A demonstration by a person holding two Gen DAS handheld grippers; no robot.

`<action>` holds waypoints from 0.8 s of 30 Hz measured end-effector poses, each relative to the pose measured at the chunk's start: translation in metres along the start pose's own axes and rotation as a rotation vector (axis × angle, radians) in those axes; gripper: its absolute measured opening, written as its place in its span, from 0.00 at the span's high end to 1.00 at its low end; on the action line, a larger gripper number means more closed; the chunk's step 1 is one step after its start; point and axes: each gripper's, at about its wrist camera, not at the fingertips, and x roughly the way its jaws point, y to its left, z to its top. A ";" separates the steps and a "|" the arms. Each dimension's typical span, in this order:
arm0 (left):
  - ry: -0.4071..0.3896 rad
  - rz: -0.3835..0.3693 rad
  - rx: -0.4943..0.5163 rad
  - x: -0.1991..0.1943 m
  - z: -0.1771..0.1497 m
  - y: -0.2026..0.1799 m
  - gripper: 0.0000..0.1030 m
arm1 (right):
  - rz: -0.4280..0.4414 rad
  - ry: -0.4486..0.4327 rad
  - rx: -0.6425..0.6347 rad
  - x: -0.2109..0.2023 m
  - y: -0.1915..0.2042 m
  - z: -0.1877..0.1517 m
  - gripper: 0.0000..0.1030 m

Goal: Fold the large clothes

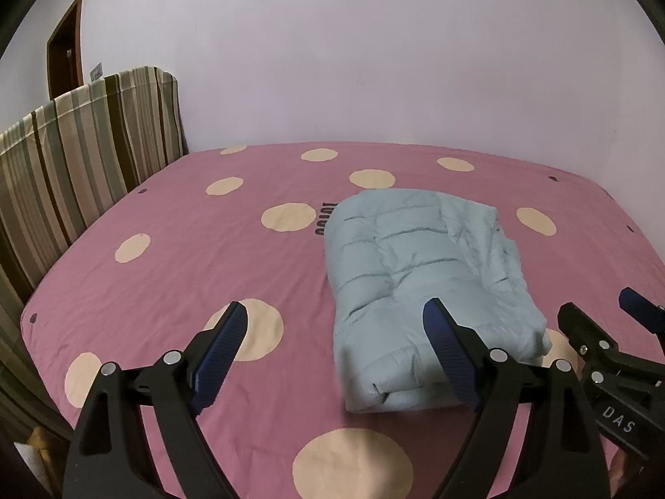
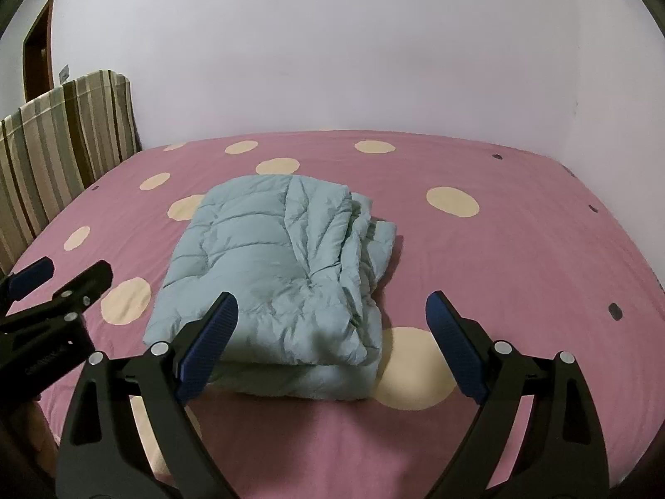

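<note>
A pale blue quilted jacket lies folded into a thick bundle on the pink bed sheet; it also fills the middle of the right wrist view. My left gripper hangs open above the sheet, near the bundle's front left, with nothing between its blue pads. My right gripper is open too, just short of the bundle's front right corner, and holds nothing. Each gripper shows at the edge of the other's view: the right gripper and the left gripper.
The pink sheet has large cream dots and covers a wide bed. A striped cloth hangs over the headboard on the left. A pale wall runs behind the bed, with a brown door at far left.
</note>
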 end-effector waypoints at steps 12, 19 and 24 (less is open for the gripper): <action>0.004 -0.006 -0.009 -0.005 -0.002 0.000 0.17 | 0.009 -0.016 -0.006 -0.011 0.008 -0.001 0.11; 0.008 -0.010 -0.017 -0.005 -0.002 0.003 0.17 | 0.008 -0.018 -0.008 -0.012 0.011 -0.002 0.11; 0.008 -0.013 -0.018 -0.005 -0.002 0.004 0.17 | 0.009 -0.018 -0.009 -0.012 0.011 -0.001 0.11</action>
